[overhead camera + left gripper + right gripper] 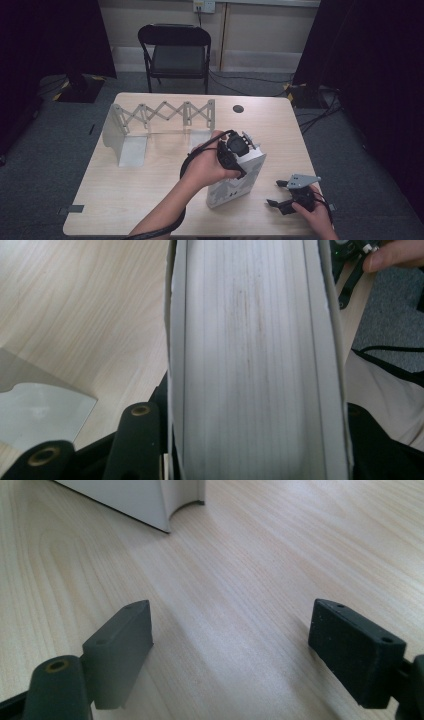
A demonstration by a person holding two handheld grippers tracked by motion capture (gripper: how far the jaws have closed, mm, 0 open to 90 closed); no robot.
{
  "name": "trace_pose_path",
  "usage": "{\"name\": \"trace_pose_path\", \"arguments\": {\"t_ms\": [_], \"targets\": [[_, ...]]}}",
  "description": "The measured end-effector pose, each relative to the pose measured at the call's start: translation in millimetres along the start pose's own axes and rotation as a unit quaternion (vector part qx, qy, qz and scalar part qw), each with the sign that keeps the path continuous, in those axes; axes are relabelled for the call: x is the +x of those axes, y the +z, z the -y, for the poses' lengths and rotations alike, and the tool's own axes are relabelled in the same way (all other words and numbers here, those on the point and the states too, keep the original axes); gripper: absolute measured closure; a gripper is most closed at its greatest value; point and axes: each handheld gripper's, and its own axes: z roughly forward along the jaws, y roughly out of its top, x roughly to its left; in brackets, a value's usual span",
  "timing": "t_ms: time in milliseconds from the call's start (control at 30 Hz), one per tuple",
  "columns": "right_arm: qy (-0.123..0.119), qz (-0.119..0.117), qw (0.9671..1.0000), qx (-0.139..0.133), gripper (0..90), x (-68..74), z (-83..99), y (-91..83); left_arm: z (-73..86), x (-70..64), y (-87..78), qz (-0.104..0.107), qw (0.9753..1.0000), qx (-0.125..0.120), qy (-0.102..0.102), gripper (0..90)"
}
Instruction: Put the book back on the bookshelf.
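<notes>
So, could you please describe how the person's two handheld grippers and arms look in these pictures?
Both are black two-jaw tools. The left gripper trails a thick black cable that loops past the bare, sleeveless-looking forearm. The right gripper carries a grey three-cornered plate on top; its jaws end in blocky dark rectangular pads with small screw holes, and a brass-coloured rivet sits at one joint.

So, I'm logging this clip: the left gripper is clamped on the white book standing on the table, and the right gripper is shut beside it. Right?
Not quite. The left gripper does clamp the white book standing on the table, but the right gripper is open: the right gripper view shows its jaws wide apart over bare wood.
</notes>
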Motion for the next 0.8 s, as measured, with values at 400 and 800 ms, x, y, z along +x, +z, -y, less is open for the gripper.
{"name": "trace_pose_path", "arguments": {"t_ms": [400, 800], "targets": [[0.001, 0.0, 1.0, 0.0, 17.3, 0.3, -0.1, 0.0, 5.9, 5.8, -13.5, 0.007, 0.9997, 0.006, -0.022, 52.9], [0.001, 0.001, 1.0, 0.001, 17.2, 0.4, -0.1, 0.0, 14.7, 12.7, -22.2, -0.007, 0.9994, 0.011, -0.033, 53.0]]}}
